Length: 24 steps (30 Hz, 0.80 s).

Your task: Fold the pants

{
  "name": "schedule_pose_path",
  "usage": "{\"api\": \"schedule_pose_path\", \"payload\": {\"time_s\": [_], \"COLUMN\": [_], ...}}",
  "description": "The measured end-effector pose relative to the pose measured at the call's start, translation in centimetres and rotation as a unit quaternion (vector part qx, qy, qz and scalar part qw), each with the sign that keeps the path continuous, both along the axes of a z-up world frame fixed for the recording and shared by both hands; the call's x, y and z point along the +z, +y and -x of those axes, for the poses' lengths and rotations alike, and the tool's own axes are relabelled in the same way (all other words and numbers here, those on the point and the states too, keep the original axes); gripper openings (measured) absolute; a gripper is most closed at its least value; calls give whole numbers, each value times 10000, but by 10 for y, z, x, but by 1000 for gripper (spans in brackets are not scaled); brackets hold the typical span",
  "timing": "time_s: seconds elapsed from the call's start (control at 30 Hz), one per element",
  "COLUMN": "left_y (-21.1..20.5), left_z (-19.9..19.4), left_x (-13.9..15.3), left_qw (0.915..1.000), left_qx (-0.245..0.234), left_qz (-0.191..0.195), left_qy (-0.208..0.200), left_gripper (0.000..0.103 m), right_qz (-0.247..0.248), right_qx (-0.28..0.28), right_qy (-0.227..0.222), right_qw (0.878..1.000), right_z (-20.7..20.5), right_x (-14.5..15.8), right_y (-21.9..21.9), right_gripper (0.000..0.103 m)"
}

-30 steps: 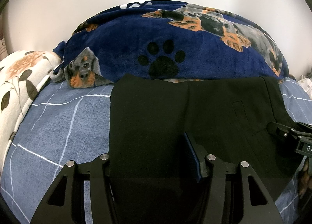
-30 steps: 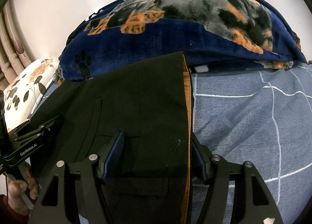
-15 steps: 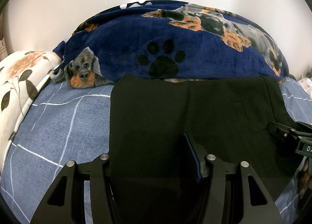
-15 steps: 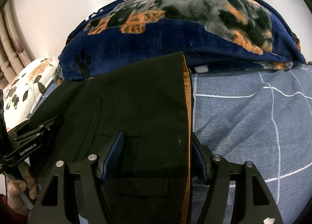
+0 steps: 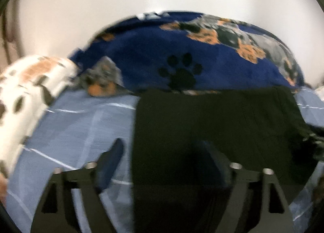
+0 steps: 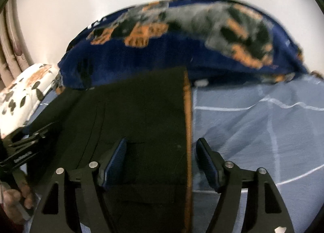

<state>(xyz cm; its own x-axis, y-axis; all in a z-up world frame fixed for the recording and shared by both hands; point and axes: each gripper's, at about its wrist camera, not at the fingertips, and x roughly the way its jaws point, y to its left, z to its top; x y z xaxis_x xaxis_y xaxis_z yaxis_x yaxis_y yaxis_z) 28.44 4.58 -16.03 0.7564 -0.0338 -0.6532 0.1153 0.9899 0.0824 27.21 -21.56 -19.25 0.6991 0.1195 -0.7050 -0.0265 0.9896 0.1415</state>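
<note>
Left wrist view shows the left tool (image 5: 162, 147) opening: half a second ago its pads pinched the near edge of the black pants (image 5: 212, 123), now the left finger (image 5: 113, 151) stands clear over the bed sheet (image 5: 81, 129). Right tool (image 6: 162, 151) is widening too, its pads apart from the orange-trimmed edge. Pants lie flat on the bed, against the dog-print blanket (image 5: 151, 56); this fold looks set down.
</note>
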Motion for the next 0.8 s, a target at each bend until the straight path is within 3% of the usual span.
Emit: {"api": "schedule_pose_path", "payload": {"time_s": [0.03,0.13,0.33,0.57,0.67,0.8], "left_y": [1,2,-11,-16,-22,-36], "left_z": [4,21,76,168,191,209], "left_x": [6,30,87,181,203,211], "left_qw": [9997,9981,9911,9757,9737,9762], "left_qx": [139,284,355,294,329,403], "left_qz": [-156,-372,-787,-290,-266,-548], "left_qy": [-115,-389,-1015,-2151,-2241,-2057], "left_gripper": [96,101,103,103,103,103], "right_qz": [28,-30,-103,-68,7,16], "right_qx": [-20,-50,302,515,550,557], "right_qy": [-109,-468,-676,-802,-911,-1093], "right_qw": [9999,9989,9972,9954,9943,9924], "right_z": [6,33,85,146,156,174], "right_x": [7,37,72,96,108,127], "right_y": [-2,-10,3,-5,1,0], "right_gripper": [68,68,70,71,71,72]}}
